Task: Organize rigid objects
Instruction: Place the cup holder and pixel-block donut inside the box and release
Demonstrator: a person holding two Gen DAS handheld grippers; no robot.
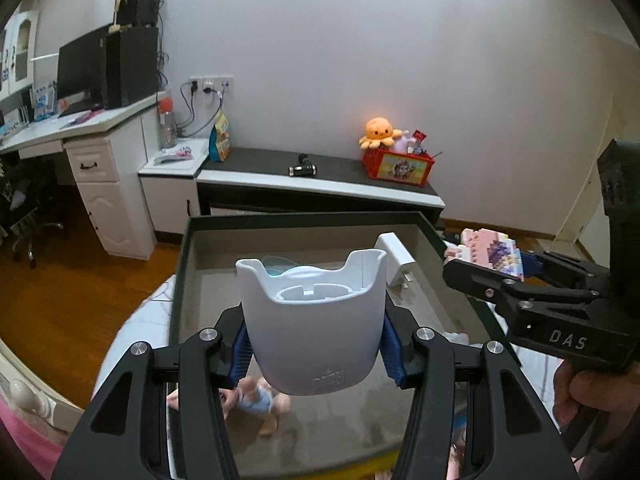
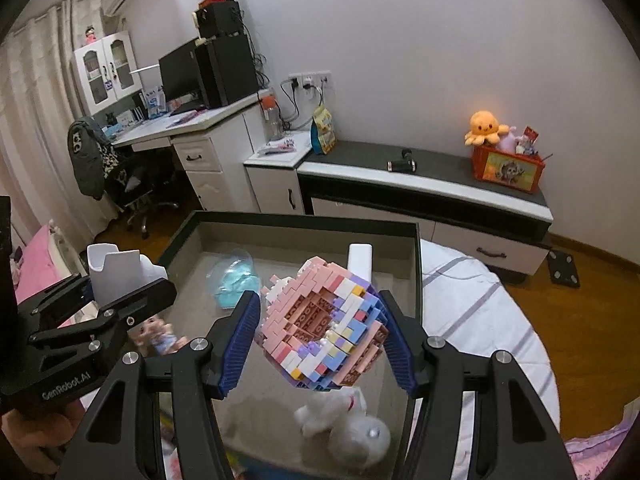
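My left gripper (image 1: 316, 344) is shut on a white plastic cup-shaped holder (image 1: 312, 316), held upright above a dark-rimmed box (image 1: 184, 264). That holder (image 2: 120, 272) and the left gripper (image 2: 100, 312) also show at the left of the right wrist view. Pink, white and purple bricks make up the block model (image 2: 324, 328) on which my right gripper (image 2: 320, 340) is shut, tilted over the same box (image 2: 304, 222). In the left wrist view the right gripper (image 1: 512, 276) and the block model (image 1: 492, 252) sit at the right, level with the box's right rim.
Inside the box lie a white rectangular block (image 1: 396, 256), a clear blue plastic piece (image 2: 236, 280), a small doll (image 1: 256, 400) and a white plush toy (image 2: 348, 424). A low cabinet (image 2: 420, 184) with an orange toy crate (image 2: 508, 168) stands behind; a desk (image 2: 192, 124) is at the left.
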